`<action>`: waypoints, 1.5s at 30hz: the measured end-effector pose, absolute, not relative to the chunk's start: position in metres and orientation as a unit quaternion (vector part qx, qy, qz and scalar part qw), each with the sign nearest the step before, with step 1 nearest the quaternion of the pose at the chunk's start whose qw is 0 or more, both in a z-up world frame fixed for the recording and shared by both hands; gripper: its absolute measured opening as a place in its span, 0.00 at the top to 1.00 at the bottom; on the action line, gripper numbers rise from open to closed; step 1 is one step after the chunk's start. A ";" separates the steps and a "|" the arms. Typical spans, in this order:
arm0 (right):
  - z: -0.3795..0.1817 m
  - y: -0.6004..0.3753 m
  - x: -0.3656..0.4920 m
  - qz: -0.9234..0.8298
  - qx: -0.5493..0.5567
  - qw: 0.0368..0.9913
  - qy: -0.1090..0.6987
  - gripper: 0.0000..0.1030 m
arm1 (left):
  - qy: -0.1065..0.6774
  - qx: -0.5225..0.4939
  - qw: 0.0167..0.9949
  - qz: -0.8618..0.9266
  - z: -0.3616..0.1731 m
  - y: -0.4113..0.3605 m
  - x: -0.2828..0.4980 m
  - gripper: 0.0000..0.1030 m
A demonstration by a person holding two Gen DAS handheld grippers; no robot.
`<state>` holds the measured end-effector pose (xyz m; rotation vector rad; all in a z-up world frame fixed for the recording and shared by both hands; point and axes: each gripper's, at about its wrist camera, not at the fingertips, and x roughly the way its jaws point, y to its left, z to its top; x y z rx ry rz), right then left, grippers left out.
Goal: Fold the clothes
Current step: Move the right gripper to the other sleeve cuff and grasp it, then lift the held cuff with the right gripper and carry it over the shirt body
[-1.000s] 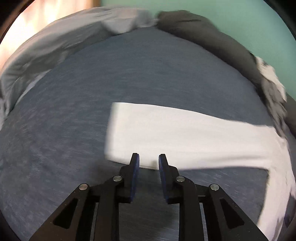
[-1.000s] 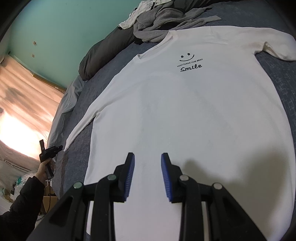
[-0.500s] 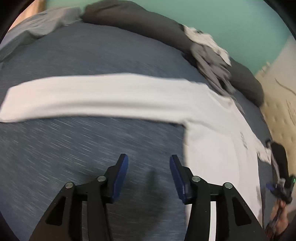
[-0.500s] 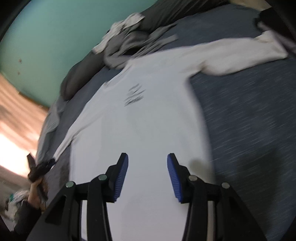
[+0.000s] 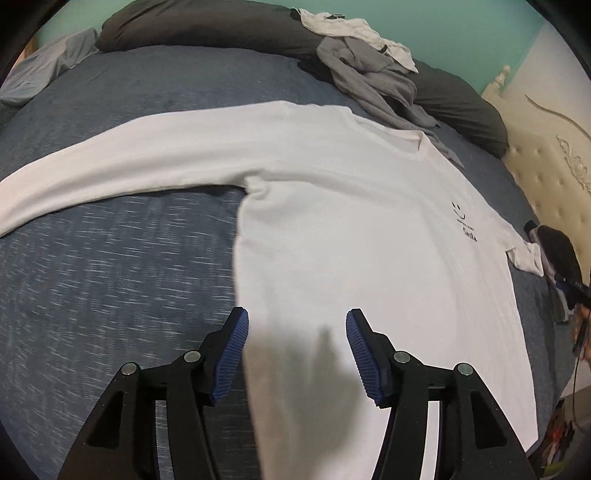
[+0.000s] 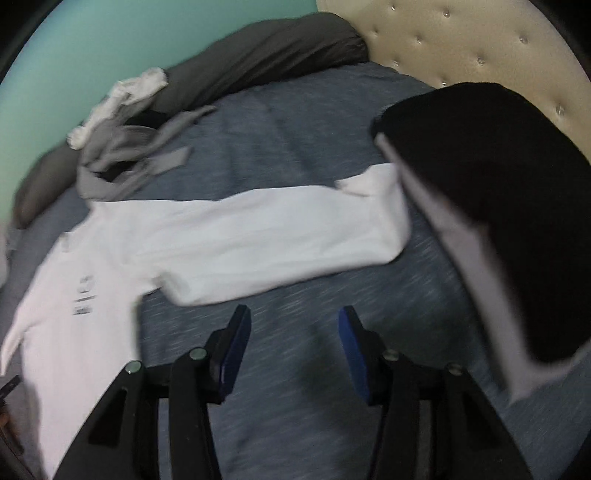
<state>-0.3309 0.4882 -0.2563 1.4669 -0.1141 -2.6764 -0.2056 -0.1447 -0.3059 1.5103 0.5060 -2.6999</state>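
A white long-sleeved shirt [image 5: 351,229] lies flat, front up, on a blue bedspread [image 5: 110,277], with a small smile print [image 5: 463,221] on its chest. One sleeve [image 5: 129,162] stretches out to the left. My left gripper [image 5: 295,350] hovers over the shirt's side edge below the armpit; its jaws are opening and grip nothing. In the right wrist view the other sleeve [image 6: 277,236] lies across the bed. My right gripper [image 6: 294,347] hangs over bare bedspread just short of that sleeve, jaws opening with nothing between them.
A heap of grey and white clothes [image 5: 369,85] lies against dark pillows [image 5: 203,26] at the far side. A black folded garment [image 6: 480,206] sits right of the sleeve's cuff. A padded beige headboard [image 6: 461,40] bounds that end.
Both grippers have opened wider. The left one swung from the sleeve's cuff across to the shirt's body. The right one swung off the shirt's body towards the other sleeve.
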 end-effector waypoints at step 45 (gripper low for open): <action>-0.271 0.484 -0.469 -0.857 0.464 -0.024 0.221 0.97 | 0.121 0.494 -0.018 -0.861 -0.310 -0.108 -0.229 0.39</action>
